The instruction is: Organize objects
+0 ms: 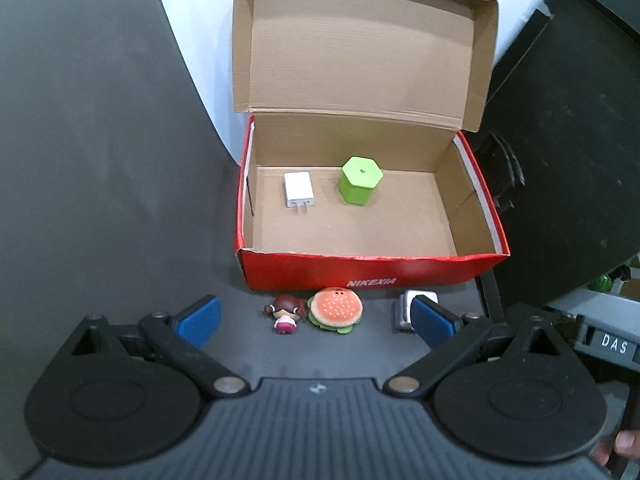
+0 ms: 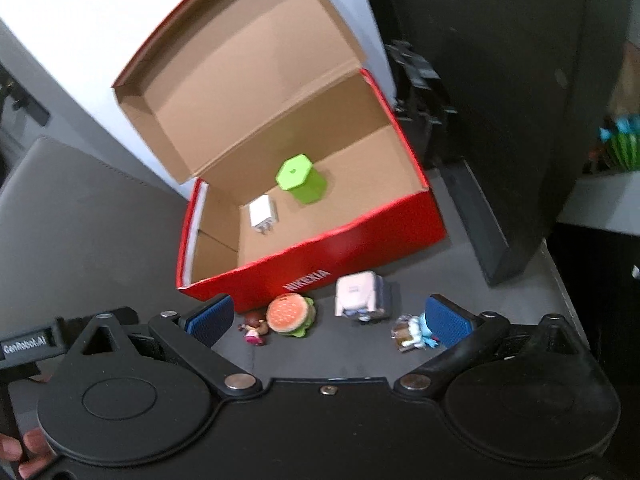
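Note:
An open red shoebox (image 1: 372, 270) (image 2: 320, 256) stands on the dark table. Inside it lie a white charger (image 1: 298, 190) (image 2: 262, 212) and a green hexagonal block (image 1: 360, 180) (image 2: 300, 178). In front of the box sit a small doll figure (image 1: 285, 314) (image 2: 254, 330), a burger toy (image 1: 335, 309) (image 2: 290, 314), a white boxy toy (image 1: 404, 310) (image 2: 358, 294) and a small blue figure (image 2: 412, 334). My left gripper (image 1: 316, 320) is open and empty, just short of the doll and burger. My right gripper (image 2: 330, 320) is open and empty above the toys.
The box lid (image 1: 360, 48) stands upright against a white wall (image 1: 200, 20). A black box-like object (image 1: 560, 140) (image 2: 500, 100) stands right of the shoebox. A grey pad (image 1: 100, 140) lies at the left.

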A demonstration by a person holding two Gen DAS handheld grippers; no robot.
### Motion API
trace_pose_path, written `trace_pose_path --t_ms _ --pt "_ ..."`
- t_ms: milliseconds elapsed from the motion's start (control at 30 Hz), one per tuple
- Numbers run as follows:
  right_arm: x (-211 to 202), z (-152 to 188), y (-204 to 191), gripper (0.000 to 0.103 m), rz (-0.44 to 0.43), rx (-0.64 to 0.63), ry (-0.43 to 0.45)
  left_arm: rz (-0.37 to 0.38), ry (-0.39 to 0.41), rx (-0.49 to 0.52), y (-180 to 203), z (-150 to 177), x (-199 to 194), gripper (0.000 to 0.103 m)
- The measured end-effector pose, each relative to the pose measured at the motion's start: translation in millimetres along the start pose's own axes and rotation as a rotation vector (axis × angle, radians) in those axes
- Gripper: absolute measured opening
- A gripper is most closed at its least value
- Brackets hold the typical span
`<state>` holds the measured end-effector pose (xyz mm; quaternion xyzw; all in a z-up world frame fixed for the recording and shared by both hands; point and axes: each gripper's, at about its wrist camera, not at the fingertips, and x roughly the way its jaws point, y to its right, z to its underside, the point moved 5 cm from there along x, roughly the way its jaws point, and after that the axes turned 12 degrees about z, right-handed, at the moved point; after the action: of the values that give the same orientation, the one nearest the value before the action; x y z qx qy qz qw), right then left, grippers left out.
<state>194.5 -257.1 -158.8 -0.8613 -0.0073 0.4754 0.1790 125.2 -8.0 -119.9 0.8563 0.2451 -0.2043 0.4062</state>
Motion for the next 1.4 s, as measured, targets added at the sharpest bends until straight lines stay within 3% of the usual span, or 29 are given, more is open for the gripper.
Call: trace_pose_path --t_ms 667,833,1100,1400 --pt "46 29 31 0.1 0.202 0.15 -0.01 0.035 -0.031 -0.122 -10 -4 48 0.097" --pt "58 34 39 0.099 0.21 0.218 -0.022 0.044 -0.041 -0.148 -12 -2 63 0.097" --pt "74 42 52 0.094 0.275 0.278 -0.04 0.05 -0.069 -0.18 -13 2 89 0.086" --pt "85 44 49 0.09 0.271 0.295 -0.06 0.046 -0.12 -0.219 -17 9 119 0.077"
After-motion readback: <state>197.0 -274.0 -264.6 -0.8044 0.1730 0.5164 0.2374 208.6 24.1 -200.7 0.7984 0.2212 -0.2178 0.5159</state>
